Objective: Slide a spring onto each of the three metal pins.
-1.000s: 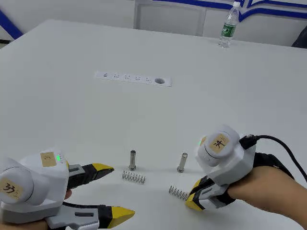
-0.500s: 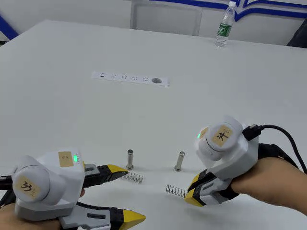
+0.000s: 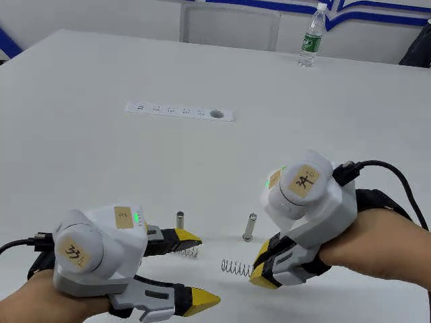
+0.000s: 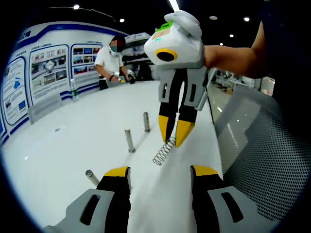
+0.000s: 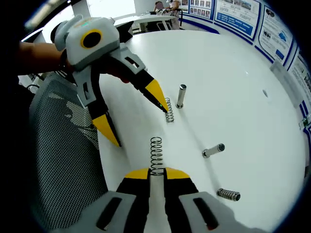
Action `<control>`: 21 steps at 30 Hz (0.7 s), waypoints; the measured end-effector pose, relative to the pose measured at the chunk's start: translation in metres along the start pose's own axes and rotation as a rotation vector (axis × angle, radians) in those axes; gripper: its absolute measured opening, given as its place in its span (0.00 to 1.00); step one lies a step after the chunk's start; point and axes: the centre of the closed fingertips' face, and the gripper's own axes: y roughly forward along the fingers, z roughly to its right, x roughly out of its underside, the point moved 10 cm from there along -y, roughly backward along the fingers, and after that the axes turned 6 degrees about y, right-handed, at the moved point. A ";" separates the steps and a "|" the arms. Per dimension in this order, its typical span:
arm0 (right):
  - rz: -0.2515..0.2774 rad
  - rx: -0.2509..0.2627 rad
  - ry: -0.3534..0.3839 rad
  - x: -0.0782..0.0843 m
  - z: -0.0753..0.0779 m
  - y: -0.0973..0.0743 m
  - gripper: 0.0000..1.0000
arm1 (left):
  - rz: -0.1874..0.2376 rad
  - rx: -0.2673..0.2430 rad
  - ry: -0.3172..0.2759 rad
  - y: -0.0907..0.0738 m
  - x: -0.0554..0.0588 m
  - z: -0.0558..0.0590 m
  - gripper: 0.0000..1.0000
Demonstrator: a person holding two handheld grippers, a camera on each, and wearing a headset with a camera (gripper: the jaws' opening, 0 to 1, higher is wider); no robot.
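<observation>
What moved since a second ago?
The left hand-held gripper, jaws open, moved in toward the loose spring by the left pin. The right hand-held gripper kept pinching the other spring. The left pin and the right pin stayed upright.

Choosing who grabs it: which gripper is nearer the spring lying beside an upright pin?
Left. The left gripper has one jaw tip right at the lying spring; the right gripper, shut on a second spring, sits apart.
</observation>
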 end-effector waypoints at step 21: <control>-0.021 -0.024 -0.041 -0.009 -0.009 -0.004 0.12 | -0.039 0.042 0.180 0.017 -0.003 0.007 0.21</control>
